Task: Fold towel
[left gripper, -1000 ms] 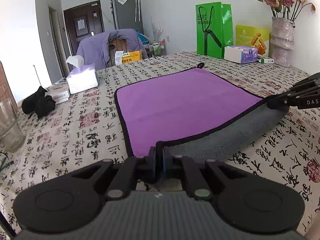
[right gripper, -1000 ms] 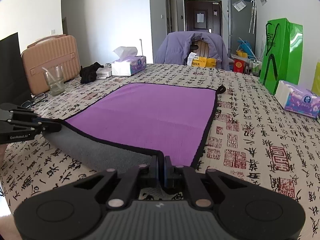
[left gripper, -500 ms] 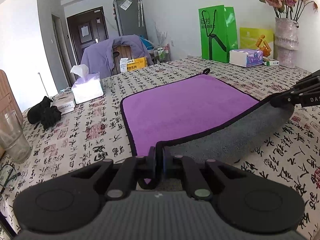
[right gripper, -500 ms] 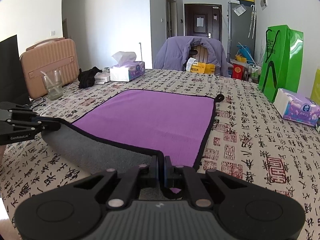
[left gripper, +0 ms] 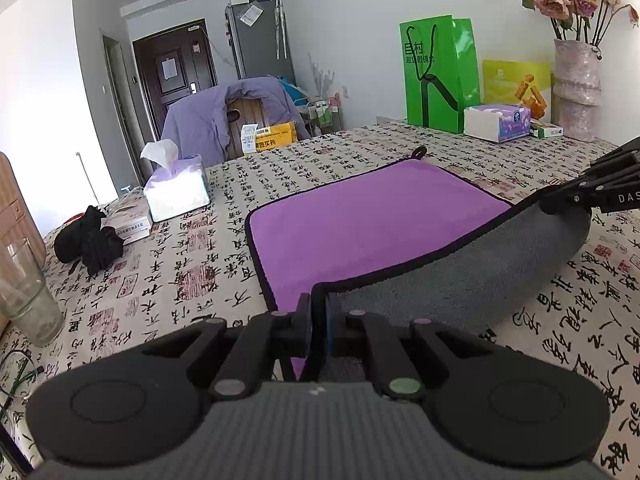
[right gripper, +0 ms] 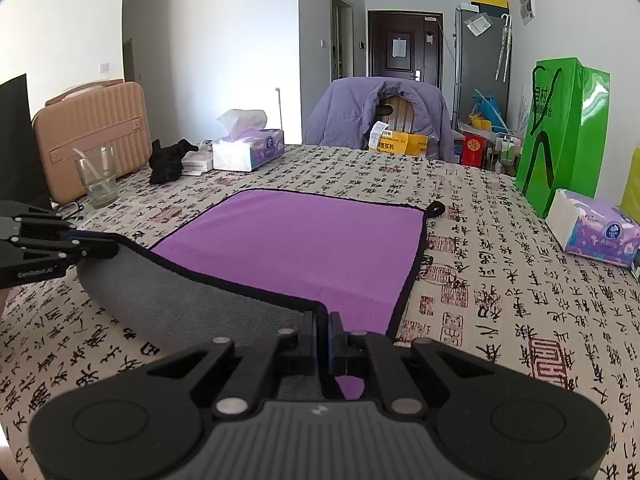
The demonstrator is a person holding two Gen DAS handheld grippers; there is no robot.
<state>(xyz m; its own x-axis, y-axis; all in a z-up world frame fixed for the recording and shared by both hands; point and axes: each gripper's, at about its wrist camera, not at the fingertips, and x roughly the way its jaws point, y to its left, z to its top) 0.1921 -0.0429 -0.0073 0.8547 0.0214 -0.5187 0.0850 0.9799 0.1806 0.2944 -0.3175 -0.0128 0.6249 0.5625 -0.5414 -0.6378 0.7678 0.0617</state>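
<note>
Left wrist view: left gripper (left gripper: 319, 312) clamped on near-left corner of purple towel (left gripper: 372, 220), grey underside curling up off the table (left gripper: 160, 280). Right wrist view: right gripper (right gripper: 322, 330) clamped on near-right corner; best carried level with its partner toward the far hem.

Straight ahead at 12 o'clock the flat purple towel (right gripper: 304, 248) has nothing standing on it, so that lane is open right to its far hem. In the right wrist view, at 10 o'clock, a glass (right gripper: 96, 178), a black cloth bundle (right gripper: 170, 160) and a tissue box (right gripper: 248, 148) line the bench (right gripper: 500, 280) edge. At 2 o'clock a green bag (right gripper: 564, 132) and a tissue pack (right gripper: 592, 230) block that side. Bare bench runs between towel and both rows
</note>
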